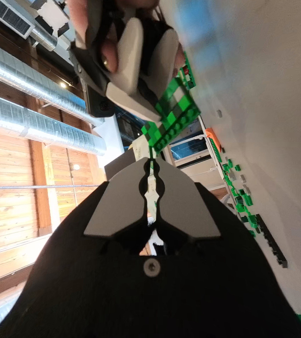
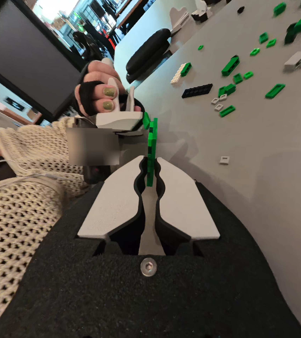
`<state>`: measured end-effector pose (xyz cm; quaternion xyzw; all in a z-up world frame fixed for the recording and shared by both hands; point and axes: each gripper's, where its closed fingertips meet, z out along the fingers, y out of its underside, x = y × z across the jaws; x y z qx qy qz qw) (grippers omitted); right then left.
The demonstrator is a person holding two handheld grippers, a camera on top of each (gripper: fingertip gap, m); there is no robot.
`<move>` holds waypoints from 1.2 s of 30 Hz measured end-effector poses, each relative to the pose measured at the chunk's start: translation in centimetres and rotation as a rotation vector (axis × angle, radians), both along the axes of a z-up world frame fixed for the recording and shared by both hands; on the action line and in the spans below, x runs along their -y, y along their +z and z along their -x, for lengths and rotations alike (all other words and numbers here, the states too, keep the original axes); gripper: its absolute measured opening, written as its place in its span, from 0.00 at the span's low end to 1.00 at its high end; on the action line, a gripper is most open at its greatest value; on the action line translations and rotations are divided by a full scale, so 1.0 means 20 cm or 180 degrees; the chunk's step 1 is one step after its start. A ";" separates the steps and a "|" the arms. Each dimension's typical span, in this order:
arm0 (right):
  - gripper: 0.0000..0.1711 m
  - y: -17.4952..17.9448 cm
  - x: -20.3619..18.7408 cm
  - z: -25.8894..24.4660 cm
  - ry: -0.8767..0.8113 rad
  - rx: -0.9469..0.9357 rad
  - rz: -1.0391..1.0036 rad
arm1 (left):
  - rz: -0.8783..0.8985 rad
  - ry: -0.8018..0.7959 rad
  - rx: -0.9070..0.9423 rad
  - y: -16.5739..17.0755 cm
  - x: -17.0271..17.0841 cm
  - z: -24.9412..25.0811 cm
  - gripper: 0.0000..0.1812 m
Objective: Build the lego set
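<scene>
My right gripper [image 2: 150, 161] is shut on a flat green plate assembly [image 2: 152, 144], seen edge-on and held above the grey table [image 2: 246, 192]. In the left wrist view the assembly [image 1: 175, 117] shows its studs and a chequered green and grey face between the right gripper's white fingers [image 1: 127, 82]. My left gripper [image 1: 152, 161] is shut on a small thin green piece [image 1: 152, 157] at the assembly's lower end. In the right wrist view that piece [image 2: 146, 122] sits at the left gripper's fingertips [image 2: 120, 121], touching the assembly's far end.
Loose green pieces [image 2: 230, 65], grey tiles [image 2: 219, 102], a black plate [image 2: 197, 90] and a white plate [image 2: 177, 75] lie on the table. An orange tool [image 1: 213, 137] and a long black beam [image 1: 272, 241] lie there too. A knitted sleeve [image 2: 18, 201] fills the left. About 4 cm separates my left fingertips from my right.
</scene>
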<state>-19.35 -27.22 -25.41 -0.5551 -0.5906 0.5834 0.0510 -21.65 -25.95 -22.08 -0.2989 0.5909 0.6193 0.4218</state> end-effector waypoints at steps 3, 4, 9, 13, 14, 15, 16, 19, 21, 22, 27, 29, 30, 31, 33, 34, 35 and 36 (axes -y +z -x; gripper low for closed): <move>0.03 -0.04 -0.03 0.01 -0.0052 -0.0201 -0.0620 | -0.0161 -0.0016 0.0004 0.04 0.02 0.00 0.01; 0.03 -0.04 -0.04 0.01 -0.0031 -0.0285 -0.0859 | -0.0169 -0.0025 0.0013 0.04 0.02 0.00 0.01; 0.03 -0.09 0.00 -0.02 0.0273 -0.0530 -0.1652 | 0.0038 -0.0099 0.0157 0.00 0.05 0.01 0.01; 0.04 -0.11 -0.01 -0.02 0.0357 -0.0641 -0.2002 | 0.0461 -0.0137 0.0639 -0.04 0.07 0.03 0.01; 0.04 -0.11 -0.01 -0.03 0.0372 -0.0639 -0.2016 | 0.0499 -0.0126 0.0777 -0.03 0.06 0.04 0.01; 0.04 -0.11 -0.02 -0.03 0.0380 -0.0628 -0.2030 | 0.0503 -0.0120 0.0862 -0.02 0.06 0.04 0.01; 0.04 -0.12 -0.02 -0.03 0.0386 -0.0608 -0.2041 | 0.0517 -0.0104 0.0906 -0.02 0.06 0.05 0.01; 0.04 -0.15 -0.04 -0.03 0.0412 -0.0539 -0.2165 | 0.0585 -0.0079 0.0933 -0.04 0.05 0.06 0.01; 0.04 -0.15 -0.04 -0.04 0.0419 -0.0573 -0.2225 | 0.0613 -0.0081 0.0920 -0.05 0.05 0.06 0.01; 0.05 -0.15 -0.04 -0.04 0.0414 -0.0579 -0.2263 | 0.0618 -0.0096 0.0922 -0.05 0.05 0.05 0.01; 0.13 -0.14 -0.03 -0.03 0.0416 -0.0616 -0.2292 | 0.0534 -0.0154 0.0897 -0.03 0.06 0.03 0.01; 0.15 -0.11 -0.02 -0.03 0.0381 -0.0698 -0.2178 | 0.0446 -0.0173 0.0825 -0.01 0.07 0.03 0.01; 0.15 -0.09 -0.01 -0.03 0.0350 -0.0739 -0.2115 | 0.0399 -0.0188 0.0770 -0.01 0.08 0.03 0.01; 0.15 -0.08 -0.01 -0.02 0.0317 -0.0774 -0.2058 | 0.0369 -0.0205 0.0713 -0.01 0.08 0.02 0.01; 0.12 -0.05 -0.02 -0.01 0.0241 -0.0807 -0.1955 | 0.0298 -0.0225 0.0572 -0.01 0.08 0.01 0.01; 0.11 -0.04 -0.02 0.00 0.0196 -0.0823 -0.1903 | 0.0268 -0.0225 0.0489 -0.02 0.08 0.01 0.01; 0.11 -0.03 -0.03 0.00 0.0169 -0.0833 -0.1853 | 0.0244 -0.0230 0.0404 -0.03 0.08 0.00 0.01; 0.11 -0.02 -0.03 0.00 0.0161 -0.0833 -0.1797 | 0.0215 -0.0239 0.0329 -0.03 0.08 -0.01 0.01</move>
